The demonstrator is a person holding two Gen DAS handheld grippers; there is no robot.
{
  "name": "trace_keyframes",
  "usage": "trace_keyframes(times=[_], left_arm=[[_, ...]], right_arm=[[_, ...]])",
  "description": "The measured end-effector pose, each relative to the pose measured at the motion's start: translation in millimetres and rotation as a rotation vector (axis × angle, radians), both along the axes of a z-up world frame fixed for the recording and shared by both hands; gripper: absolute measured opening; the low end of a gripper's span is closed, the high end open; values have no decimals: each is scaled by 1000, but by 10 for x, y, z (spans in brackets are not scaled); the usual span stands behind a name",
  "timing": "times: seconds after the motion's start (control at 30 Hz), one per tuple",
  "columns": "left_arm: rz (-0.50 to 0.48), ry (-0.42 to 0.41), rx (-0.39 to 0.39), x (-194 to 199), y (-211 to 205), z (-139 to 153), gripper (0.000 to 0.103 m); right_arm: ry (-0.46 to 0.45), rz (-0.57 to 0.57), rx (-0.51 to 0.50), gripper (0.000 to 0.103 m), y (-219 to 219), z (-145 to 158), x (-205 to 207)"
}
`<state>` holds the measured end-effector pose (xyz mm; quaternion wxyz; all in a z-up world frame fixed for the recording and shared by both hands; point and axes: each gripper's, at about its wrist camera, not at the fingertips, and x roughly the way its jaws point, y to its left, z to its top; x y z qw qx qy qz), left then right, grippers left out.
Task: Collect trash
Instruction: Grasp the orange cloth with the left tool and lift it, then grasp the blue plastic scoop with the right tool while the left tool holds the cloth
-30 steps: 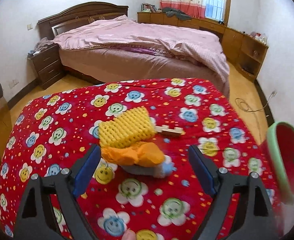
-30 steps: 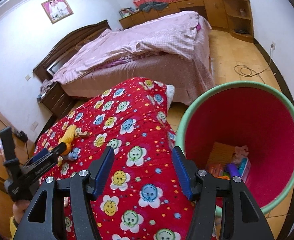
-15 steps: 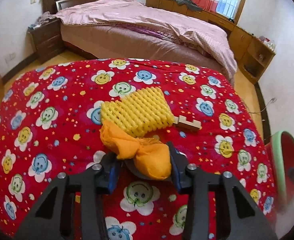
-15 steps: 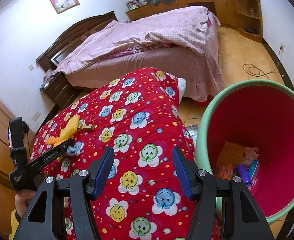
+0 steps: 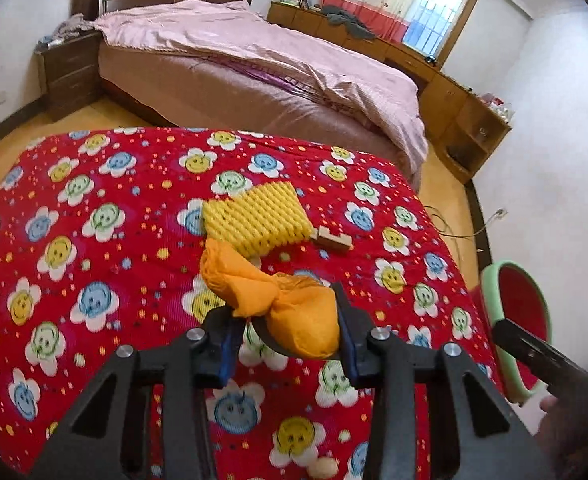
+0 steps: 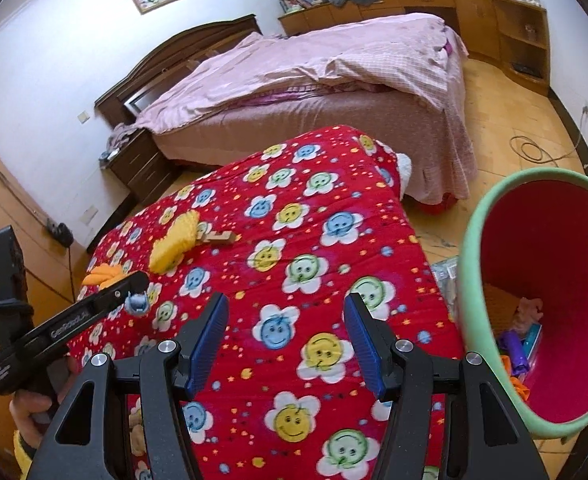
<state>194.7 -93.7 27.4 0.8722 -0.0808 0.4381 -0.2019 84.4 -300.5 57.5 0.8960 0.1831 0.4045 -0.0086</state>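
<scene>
Left wrist view: left gripper [image 5: 285, 340] clamps one orange bag [image 5: 289, 312]; one yellow foam net [image 5: 257, 216] and one wooden block [image 5: 334, 239] lie beyond. Right gripper [image 6: 285, 340] gapes wide, one bin [image 6: 546, 292] to its right.

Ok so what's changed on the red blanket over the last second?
The left gripper went from open around the orange bag to shut on it, and seems to have begun lifting it off the red blanket. The yellow foam net and wooden piece lie where they were. The right gripper stays open and empty beside the bin.
</scene>
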Motion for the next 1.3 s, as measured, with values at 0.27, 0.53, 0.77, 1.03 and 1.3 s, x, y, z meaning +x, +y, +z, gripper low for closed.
trace_keyframes(times=[0.27,0.53,0.77,1.03,1.3], left_arm=[[-9,45,-37,-132,136,-89,42],[14,23,2,-242,214,-89,45],[45,-3,-29,-340,371,22,20],[32,27,-22,-383,354,-44,20],[49,32,-29,-262,254,-160,17]], right_arm=[[6,10,-1,61,81,-18,-48],[0,20,1,61,136,-11,-102],[-7,38,2,61,211,6,-120],[-8,55,4,61,299,1,-147],[-11,57,1,61,293,7,-189]])
